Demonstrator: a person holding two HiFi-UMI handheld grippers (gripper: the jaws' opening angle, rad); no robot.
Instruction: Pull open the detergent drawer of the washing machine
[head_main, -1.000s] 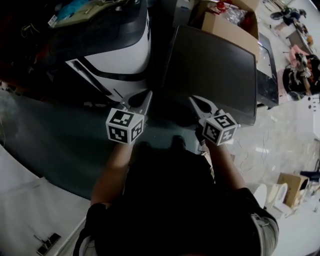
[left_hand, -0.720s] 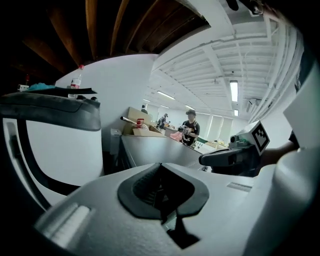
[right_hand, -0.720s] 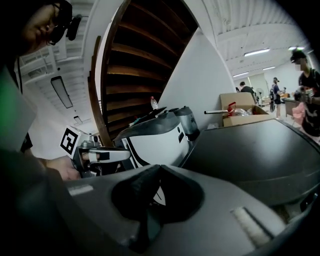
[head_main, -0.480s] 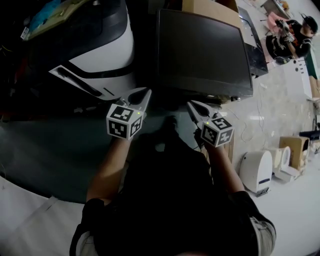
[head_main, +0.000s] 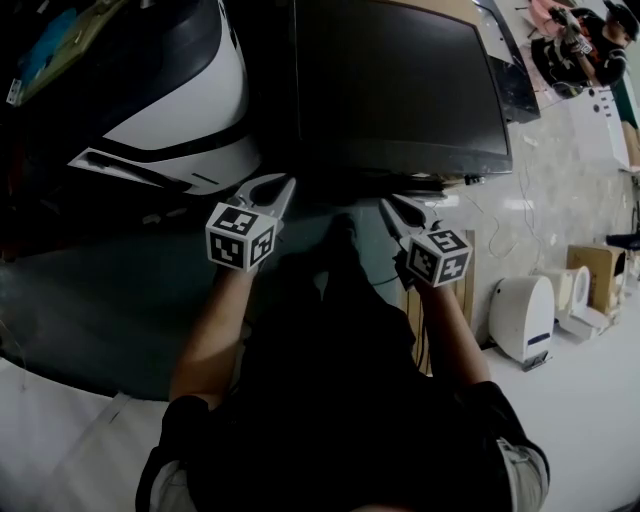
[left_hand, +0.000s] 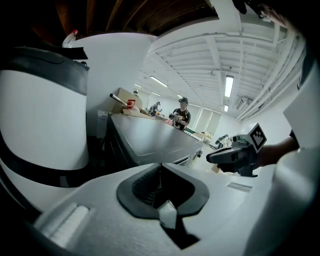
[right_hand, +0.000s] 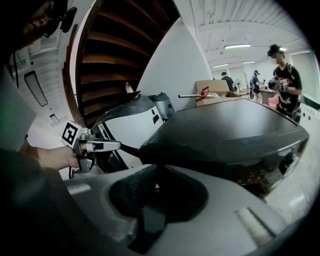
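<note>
**Drawer untouched, both tongs short of the machines**

On the far left stands a rounded white machine (head_main: 190, 110) with a dark top and a dark band across it. Near its front corner the person holds the left tongs (head_main: 286, 183) in the air, pressed together with nothing caught in them. To the right of that is a boxy dark machine (head_main: 400, 80) with a flat top, filling the middle of what I can see. The right tongs (head_main: 386, 204) point towards its near edge. Their jaws have just been opening and now stand a little apart, with nothing between them. Further right, on the glossy floor (head_main: 540, 215), sit a small white appliance (head_main: 520, 318) and a cardboard box (head_main: 592, 272). Other people (right_hand: 284, 82) are busy at the back of the room.

As for the job, I can't say for sure which of the two is the washing machine. No view shows me the detergent drawer or its handle. Neither pair of tongs touches anything, as far as I can see. So I'd judge nothing is done yet: finding the drawer front, reaching it, gripping it and pulling it out all remain.
</note>
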